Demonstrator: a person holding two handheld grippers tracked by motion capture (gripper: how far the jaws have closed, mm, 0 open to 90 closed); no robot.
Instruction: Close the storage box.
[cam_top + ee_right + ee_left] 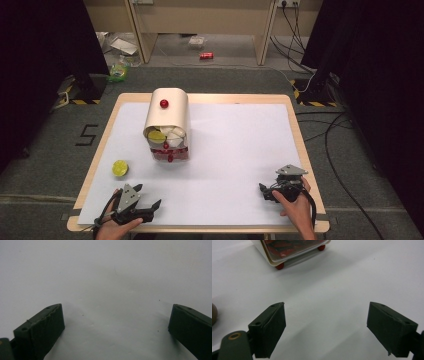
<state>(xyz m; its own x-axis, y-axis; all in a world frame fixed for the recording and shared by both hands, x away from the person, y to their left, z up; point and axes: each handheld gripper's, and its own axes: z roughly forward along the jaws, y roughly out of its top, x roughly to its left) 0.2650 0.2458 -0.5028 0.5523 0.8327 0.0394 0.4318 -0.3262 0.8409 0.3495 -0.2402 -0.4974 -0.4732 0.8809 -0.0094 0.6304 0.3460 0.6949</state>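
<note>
Lying on the white sheet (235, 150) near the table's left edge, the lime half (120, 168) sat cut face up, apart from everything. Just beyond it stood the cream bread-bin-like container (167, 120), fruit visible in its open front. The left gripper (150, 206) rested nearest the lime half, jaws spread wide and empty; the right gripper (265, 192), at the near right, also gaped empty.

Cream juicer (167, 125) with red knob at centre-left of white-covered worktop (235, 150); halved lime (120, 168) at its seven o'clock; left hand-held gripper (150, 209) and right hand-held gripper (264, 192) near front edge.
</note>
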